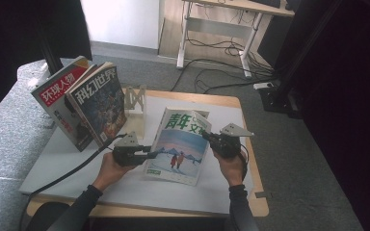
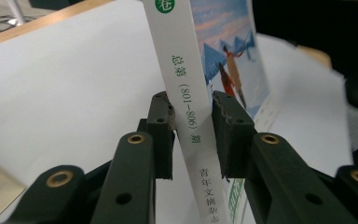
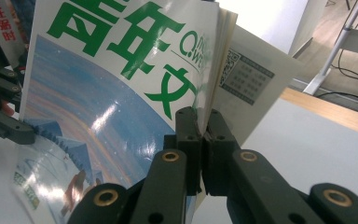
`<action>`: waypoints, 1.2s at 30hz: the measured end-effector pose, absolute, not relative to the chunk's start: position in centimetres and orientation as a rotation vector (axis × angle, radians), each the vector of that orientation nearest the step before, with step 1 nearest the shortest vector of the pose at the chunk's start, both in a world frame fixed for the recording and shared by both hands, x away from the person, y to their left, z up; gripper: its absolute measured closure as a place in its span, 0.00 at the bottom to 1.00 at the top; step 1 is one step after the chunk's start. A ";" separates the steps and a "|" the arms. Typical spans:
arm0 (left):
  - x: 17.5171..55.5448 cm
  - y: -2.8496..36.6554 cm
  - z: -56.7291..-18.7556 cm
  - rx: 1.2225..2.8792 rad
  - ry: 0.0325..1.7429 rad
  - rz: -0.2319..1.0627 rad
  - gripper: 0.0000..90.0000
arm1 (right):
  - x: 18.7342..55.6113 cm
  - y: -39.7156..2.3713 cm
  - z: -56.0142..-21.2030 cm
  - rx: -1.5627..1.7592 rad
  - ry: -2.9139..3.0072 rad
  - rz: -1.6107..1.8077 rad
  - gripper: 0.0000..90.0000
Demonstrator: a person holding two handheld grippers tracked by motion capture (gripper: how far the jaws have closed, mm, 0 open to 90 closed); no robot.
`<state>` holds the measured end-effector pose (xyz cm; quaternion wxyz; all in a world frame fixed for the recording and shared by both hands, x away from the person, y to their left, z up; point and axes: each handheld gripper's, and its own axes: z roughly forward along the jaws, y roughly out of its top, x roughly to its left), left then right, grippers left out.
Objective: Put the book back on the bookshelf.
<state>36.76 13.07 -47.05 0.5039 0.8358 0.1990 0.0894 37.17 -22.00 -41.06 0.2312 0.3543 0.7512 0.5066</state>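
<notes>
Nearest the camera in the high view: two forearms in dark sleeves coming in from 6 o'clock, one hand-held gripper in each hand. Left hand-held gripper (image 1: pixel 147 154) sits at the 9 o'clock edge of the magazine (image 1: pixel 179 147), level, jaws straddling the white spine. In the left gripper view (image 2: pixel 189 121) the spine runs up between the two jaws, right one against it, left one at it or just off, can't tell for sure; jaws narrow. Right hand-held gripper (image 1: pixel 207 136) is at the magazine's 3 o'clock edge, near the top corner. In the right gripper view (image 3: pixel 204 123) the jaws are clamped tight on the front cover and part of the pages at the fore edge, remaining pages and back cover fanning off to the right. Magazine (image 3: pixel 116 84) is tilted up off the white tabletop (image 1: pixel 125 185), green title at 12 o'clock, snow scene with two figures below, bottom edge low near the mat. Centre of tabletop. Two more magazines (image 1: pixel 79 103) lean together at 10 o'clock, against a small wooden rack (image 1: pixel 136 98), well apart from the held one
</notes>
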 end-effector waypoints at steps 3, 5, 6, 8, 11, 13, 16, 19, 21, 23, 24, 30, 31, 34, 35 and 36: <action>36.5 13.4 -47.5 2.021 0.487 0.221 0.79 | 37.1 -21.9 -41.6 0.977 2.069 1.416 0.95; 36.4 13.6 -47.7 2.024 0.477 0.226 0.79 | 37.0 -21.9 -41.8 0.975 2.072 1.425 0.95; 36.2 13.7 -47.7 2.028 0.468 0.232 0.79 | 36.9 -21.9 -41.8 0.972 2.074 1.426 0.95; 35.9 13.7 -47.6 2.037 0.449 0.244 0.79 | 36.7 -21.9 -41.6 0.962 2.079 1.425 0.94; 35.5 14.0 -47.8 2.026 0.438 0.240 0.80 | 36.5 -22.0 -41.5 0.950 2.082 1.439 0.94; 35.3 14.3 -47.9 2.014 0.436 0.233 0.81 | 36.2 -21.9 -41.4 0.937 2.078 1.464 0.93; 34.9 14.6 -47.9 2.016 0.425 0.241 0.81 | 35.9 -21.7 -41.1 0.912 2.079 1.471 0.91; 34.6 14.7 -47.8 2.029 0.413 0.254 0.81 | 35.6 -21.5 -40.6 0.889 2.089 1.467 0.88; 34.3 14.9 -47.9 2.026 0.405 0.256 0.82 | 35.6 -21.5 -40.4 0.874 2.097 1.473 0.86; 34.2 15.3 -48.2 2.002 0.409 0.238 0.82 | 35.5 -21.5 -40.3 0.864 2.104 1.485 0.83; 34.2 15.4 -48.3 1.994 0.409 0.234 0.83 | 35.4 -21.5 -40.2 0.857 2.108 1.501 0.81; 33.6 15.8 -48.3 1.996 0.383 0.244 0.83 | 34.8 -21.5 -39.6 0.826 2.119 1.504 0.73; 33.5 15.9 -48.4 1.995 0.383 0.245 0.83 | 34.7 -21.5 -39.6 0.821 2.120 1.511 0.72; 33.5 16.2 -48.5 1.988 0.386 0.238 0.83 | 34.5 -21.7 -39.8 0.823 2.123 1.491 0.63; 33.4 16.3 -48.5 1.987 0.384 0.235 0.83 | 34.5 -21.8 -40.0 0.833 2.123 1.480 0.60; 33.4 16.3 -48.5 1.985 0.381 0.234 0.83 | 34.5 -21.9 -40.3 0.840 2.132 1.480 0.55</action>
